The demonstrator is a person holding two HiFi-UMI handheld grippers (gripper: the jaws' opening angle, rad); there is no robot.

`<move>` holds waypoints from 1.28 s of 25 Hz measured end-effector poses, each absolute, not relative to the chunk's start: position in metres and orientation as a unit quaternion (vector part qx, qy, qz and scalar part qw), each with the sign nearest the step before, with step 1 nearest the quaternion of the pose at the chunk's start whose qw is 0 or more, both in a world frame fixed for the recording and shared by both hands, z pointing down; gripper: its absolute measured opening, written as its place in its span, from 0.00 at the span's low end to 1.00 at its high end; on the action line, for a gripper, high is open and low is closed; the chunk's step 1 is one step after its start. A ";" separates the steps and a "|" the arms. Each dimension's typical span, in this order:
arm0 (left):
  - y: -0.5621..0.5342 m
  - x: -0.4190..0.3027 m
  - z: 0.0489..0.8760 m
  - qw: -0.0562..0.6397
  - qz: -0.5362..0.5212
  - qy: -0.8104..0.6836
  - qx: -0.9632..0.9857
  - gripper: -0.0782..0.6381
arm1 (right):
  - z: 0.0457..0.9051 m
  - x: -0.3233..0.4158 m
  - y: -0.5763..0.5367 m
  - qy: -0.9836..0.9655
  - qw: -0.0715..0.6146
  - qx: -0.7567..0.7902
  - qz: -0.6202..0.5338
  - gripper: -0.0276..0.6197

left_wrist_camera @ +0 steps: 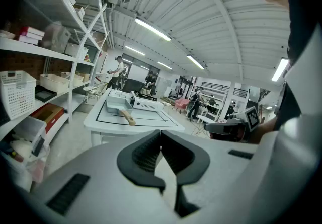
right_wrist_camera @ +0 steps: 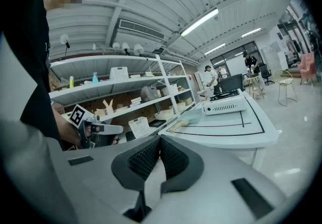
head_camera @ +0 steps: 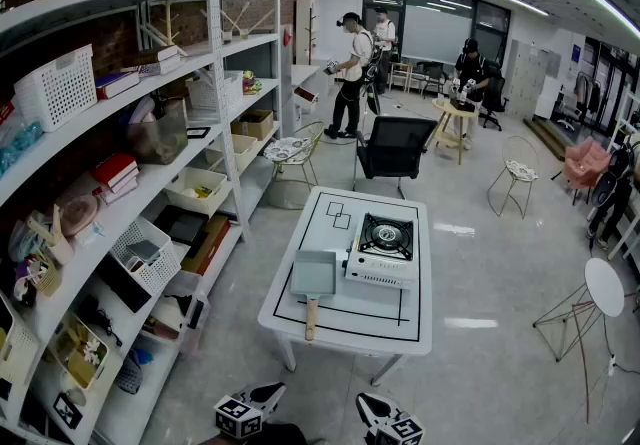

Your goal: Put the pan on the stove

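Observation:
A grey square pan [head_camera: 313,273] with a wooden handle lies on the white table [head_camera: 345,325], just left of the white portable stove [head_camera: 383,251]. Both grippers are at the bottom edge of the head view, well short of the table: the left gripper [head_camera: 272,393] and the right gripper [head_camera: 366,403]. In the left gripper view the left gripper [left_wrist_camera: 160,135] has its dark pads together with nothing between them, and the pan [left_wrist_camera: 116,104] and stove [left_wrist_camera: 146,102] are far ahead. The right gripper [right_wrist_camera: 160,142] is likewise shut and empty, with the pan [right_wrist_camera: 193,115] and stove [right_wrist_camera: 226,106] in the distance.
Long white shelves [head_camera: 150,183] full of baskets and boxes run along the left. A black office chair [head_camera: 393,148] stands beyond the table. A small round white side table [head_camera: 603,285] and wire chairs [head_camera: 518,173] are to the right. People stand at the back.

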State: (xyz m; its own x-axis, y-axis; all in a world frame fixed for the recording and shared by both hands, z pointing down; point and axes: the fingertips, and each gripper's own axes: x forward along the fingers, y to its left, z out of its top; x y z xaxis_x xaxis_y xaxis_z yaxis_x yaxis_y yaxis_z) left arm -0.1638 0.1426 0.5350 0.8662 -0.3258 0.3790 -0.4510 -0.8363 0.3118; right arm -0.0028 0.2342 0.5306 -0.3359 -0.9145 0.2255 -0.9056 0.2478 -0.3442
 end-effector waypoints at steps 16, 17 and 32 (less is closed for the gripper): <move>0.138 -0.134 0.525 0.176 0.148 -0.200 0.952 0.12 | 0.530 0.017 0.226 0.789 -0.004 -0.583 -0.193 0.08; 0.138 -0.131 0.524 0.173 0.147 -0.197 0.954 0.12 | 0.532 0.020 0.225 0.787 -0.003 -0.586 -0.192 0.08; 0.126 -0.152 0.526 0.175 0.147 -0.218 0.949 0.12 | 0.520 0.024 0.203 0.775 0.026 -0.598 -0.204 0.08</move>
State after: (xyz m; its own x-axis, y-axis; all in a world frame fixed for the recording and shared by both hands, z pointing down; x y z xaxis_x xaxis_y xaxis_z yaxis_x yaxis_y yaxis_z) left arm -0.1521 0.1262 0.5260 0.8616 -0.3631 0.3546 -0.4659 -0.8431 0.2686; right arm 0.0239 0.2033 0.5205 -0.2843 -0.9369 0.2035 -0.9159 0.2027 -0.3465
